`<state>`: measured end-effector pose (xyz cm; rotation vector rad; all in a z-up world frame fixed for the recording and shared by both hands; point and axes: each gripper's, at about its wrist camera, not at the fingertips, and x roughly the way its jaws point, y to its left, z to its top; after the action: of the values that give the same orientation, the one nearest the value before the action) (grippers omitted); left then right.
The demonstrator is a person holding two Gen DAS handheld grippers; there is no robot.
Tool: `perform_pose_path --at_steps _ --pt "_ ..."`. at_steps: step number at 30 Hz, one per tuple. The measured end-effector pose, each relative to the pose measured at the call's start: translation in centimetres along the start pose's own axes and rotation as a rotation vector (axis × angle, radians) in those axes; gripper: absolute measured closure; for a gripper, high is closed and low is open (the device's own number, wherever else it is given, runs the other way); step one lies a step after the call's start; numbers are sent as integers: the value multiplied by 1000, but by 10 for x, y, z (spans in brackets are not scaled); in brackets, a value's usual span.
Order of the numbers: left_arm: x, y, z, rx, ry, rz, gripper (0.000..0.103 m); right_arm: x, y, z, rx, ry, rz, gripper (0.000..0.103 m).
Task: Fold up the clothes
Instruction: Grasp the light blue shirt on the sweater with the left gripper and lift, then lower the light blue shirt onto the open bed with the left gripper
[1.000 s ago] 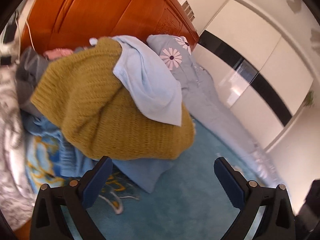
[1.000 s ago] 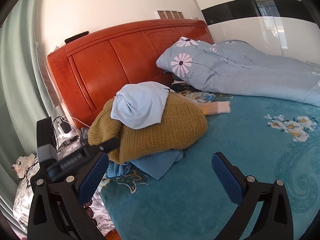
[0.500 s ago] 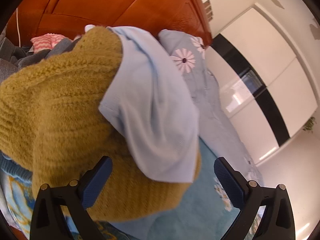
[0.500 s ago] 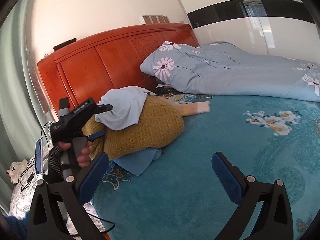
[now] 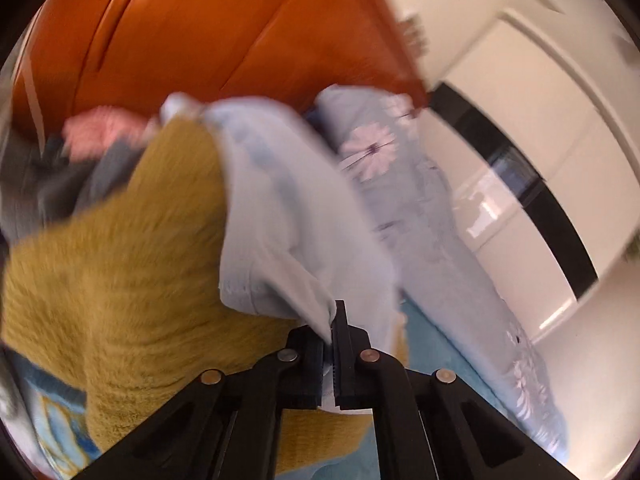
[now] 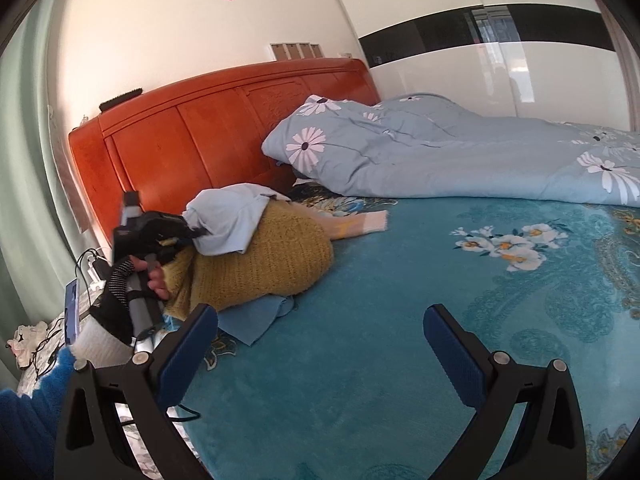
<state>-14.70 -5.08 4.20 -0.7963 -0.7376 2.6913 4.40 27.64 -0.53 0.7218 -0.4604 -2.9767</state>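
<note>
A pale blue garment (image 5: 288,220) lies on top of a mustard knitted sweater (image 5: 120,280) in a clothes pile on the bed. My left gripper (image 5: 332,344) is shut on the near edge of the pale blue garment, and cloth shows between its pads. In the right wrist view the same left gripper (image 6: 200,234), held by a hand, bites the pale blue garment (image 6: 228,220) over the mustard sweater (image 6: 272,260). My right gripper (image 6: 320,340) stands open above the teal bedspread (image 6: 400,320) with nothing between its fingers.
An orange wooden headboard (image 6: 208,132) runs behind the pile. A light blue flowered quilt (image 6: 460,152) lies bunched along the far side of the bed. More clothes, grey and pink (image 5: 96,132), sit behind the sweater. White wardrobe doors (image 6: 520,72) stand beyond.
The left gripper moved in to the pile and shut on the edge of the pale blue garment. The right gripper drifted sideways over the bedspread, still open.
</note>
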Motion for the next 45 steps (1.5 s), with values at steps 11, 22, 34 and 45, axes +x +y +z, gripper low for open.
perform_pose_path --at_steps 11,22,34,45 --pt "-97 -196 20 321 -177 -372 101 -55 -55 -9 136 -66 -61 0" --pt "-167 -413 -92 543 9 -905 100 -165 -106 -24 216 -214 -161 0" --pt "-86 -491 -274 638 627 -908 98 -288 -158 -73 360 -328 -388 0" --pt "-42 -420 -325 625 858 -768 34 -265 -196 -103 438 -130 -477 0"
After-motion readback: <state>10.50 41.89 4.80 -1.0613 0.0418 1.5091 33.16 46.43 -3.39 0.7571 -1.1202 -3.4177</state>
